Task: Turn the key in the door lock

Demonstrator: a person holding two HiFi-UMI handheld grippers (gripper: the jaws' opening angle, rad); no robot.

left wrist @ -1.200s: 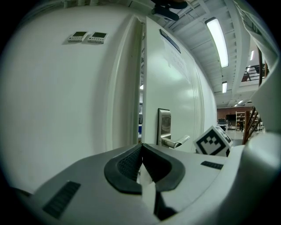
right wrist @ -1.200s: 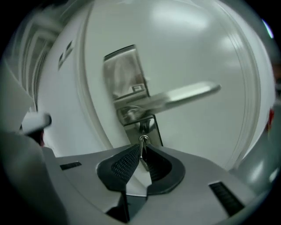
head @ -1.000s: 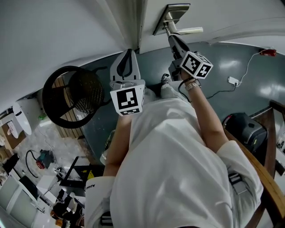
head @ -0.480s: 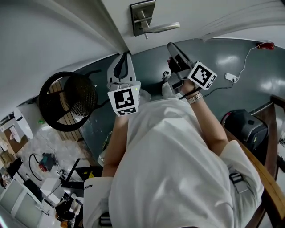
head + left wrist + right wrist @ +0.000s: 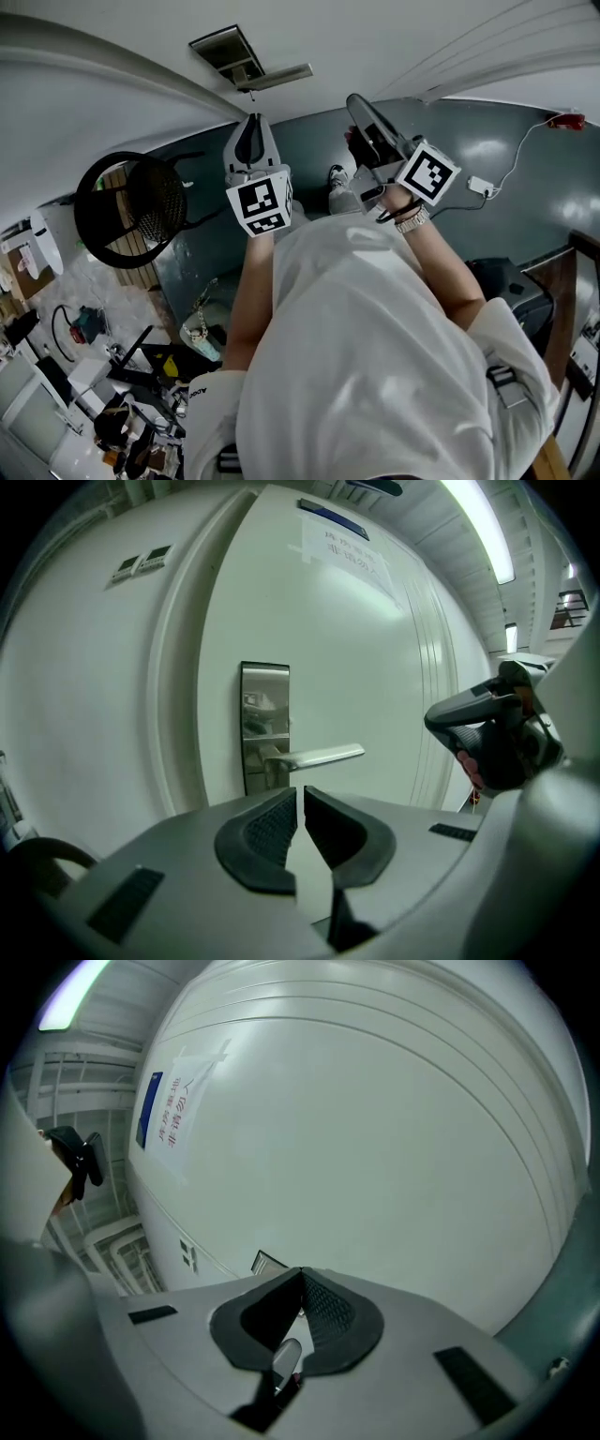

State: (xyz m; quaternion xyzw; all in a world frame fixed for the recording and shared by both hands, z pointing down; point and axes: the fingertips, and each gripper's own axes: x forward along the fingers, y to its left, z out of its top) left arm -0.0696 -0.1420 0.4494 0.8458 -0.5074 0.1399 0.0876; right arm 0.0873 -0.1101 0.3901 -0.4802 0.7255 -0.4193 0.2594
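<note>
The steel lock plate [image 5: 225, 49] with its lever handle [image 5: 277, 75] is on the white door at the top of the head view. A tiny dark stub [image 5: 251, 92] under the lever may be the key; I cannot tell. My left gripper [image 5: 251, 120] is shut and empty, pointing at the door a little short of the plate [image 5: 265, 722] and lever [image 5: 319, 757]. My right gripper [image 5: 356, 101] hangs off to the right of the lock, clear of it. Its jaws have just been closing and now stand shut with nothing between them, facing bare door [image 5: 375, 1129].
A black mesh chair [image 5: 127, 211] stands left of the door. A white cable and plug strip [image 5: 487, 183] lie on the grey floor at right. Cluttered gear [image 5: 112, 375] fills the lower left. A printed notice [image 5: 169, 1110] hangs on the door.
Both grippers have drawn back from the door. The right gripper, which was up at the lock plate under the lever, has come away to the right and closed.
</note>
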